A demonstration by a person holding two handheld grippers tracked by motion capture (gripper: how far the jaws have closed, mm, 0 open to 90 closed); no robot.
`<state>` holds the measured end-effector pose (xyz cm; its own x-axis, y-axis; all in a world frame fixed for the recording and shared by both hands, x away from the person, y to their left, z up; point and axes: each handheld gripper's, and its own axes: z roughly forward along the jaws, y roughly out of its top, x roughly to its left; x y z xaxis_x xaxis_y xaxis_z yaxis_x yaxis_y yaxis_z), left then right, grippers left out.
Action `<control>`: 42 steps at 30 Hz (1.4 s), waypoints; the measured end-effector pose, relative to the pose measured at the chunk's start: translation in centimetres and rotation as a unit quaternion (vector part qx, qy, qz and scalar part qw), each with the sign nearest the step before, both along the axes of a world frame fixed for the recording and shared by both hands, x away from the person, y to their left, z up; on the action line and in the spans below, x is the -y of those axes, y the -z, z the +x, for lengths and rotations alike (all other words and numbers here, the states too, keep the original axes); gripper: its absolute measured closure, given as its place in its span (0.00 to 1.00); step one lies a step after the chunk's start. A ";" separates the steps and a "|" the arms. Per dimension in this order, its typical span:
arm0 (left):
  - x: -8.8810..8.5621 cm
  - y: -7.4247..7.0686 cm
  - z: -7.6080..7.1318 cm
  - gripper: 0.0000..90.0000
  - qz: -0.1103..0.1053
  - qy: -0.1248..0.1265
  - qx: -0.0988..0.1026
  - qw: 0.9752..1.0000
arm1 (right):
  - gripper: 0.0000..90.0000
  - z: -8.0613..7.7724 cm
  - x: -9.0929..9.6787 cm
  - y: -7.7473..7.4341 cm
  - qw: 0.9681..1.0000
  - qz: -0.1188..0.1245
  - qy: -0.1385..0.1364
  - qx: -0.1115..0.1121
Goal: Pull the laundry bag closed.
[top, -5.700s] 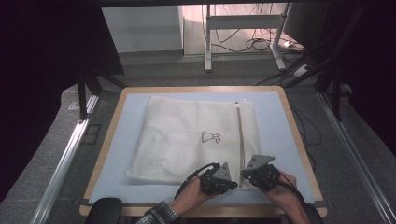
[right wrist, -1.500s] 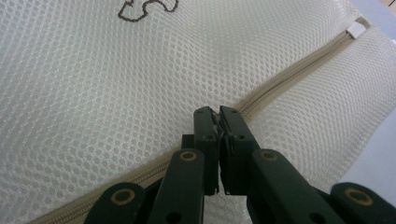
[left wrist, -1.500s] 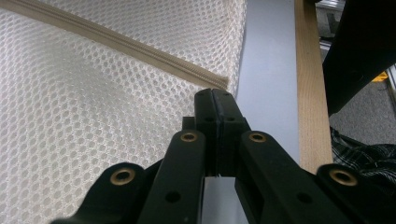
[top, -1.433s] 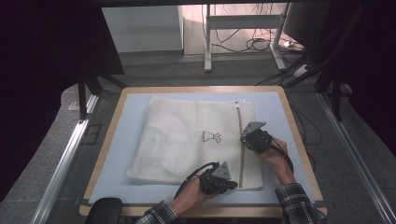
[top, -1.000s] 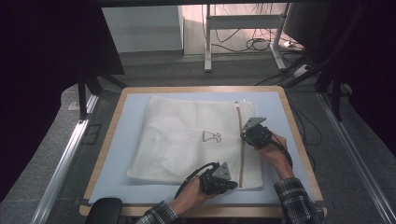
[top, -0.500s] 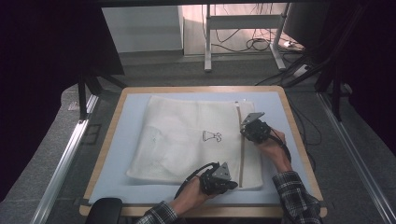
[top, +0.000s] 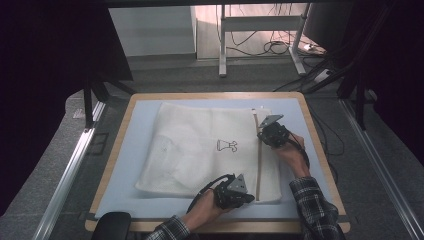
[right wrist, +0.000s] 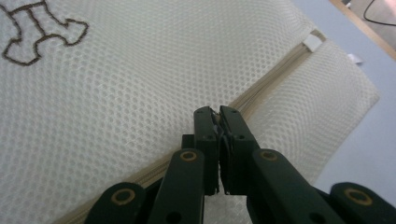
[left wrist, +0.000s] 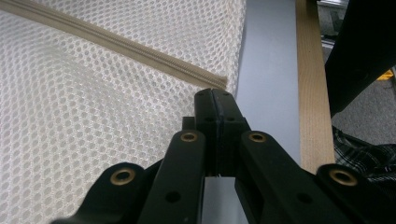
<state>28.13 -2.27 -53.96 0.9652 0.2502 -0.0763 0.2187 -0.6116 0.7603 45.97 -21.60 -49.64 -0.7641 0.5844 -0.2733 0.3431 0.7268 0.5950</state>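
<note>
I take the white mesh bag (top: pixel 210 150) as my landmark; it lies flat on the pale blue mat (top: pixel 130 150) of the wood-edged table (top: pixel 320 150), with a small dark emblem (top: pixel 226 145) near its middle. Along its right side runs a beige zipper (top: pixel 259 160), from the far edge to the near edge.

My left gripper (top: pixel 235 192) sits at the bag's near edge, just left of the zipper's near end. In the left gripper view its jaws are pressed together at the bag's corner (left wrist: pixel 224 84), right where the zipper tape ends; I cannot tell whether any mesh is caught between them.

My right gripper (top: pixel 270 134) rests on the zipper toward the bag's far end, to the right of the emblem. In the right gripper view its jaws stand nearly closed on the zipper line (right wrist: pixel 261 100), with something small and pale pinched between the tips, which I take to be the zipper pull (right wrist: pixel 217 125)
</note>
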 end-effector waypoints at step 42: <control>0.1 0.0 -0.2 1.00 0.003 0.000 0.010 1.000 | 0.95 4.6 -0.7 0.3 0.999 -0.004 0.035 0.019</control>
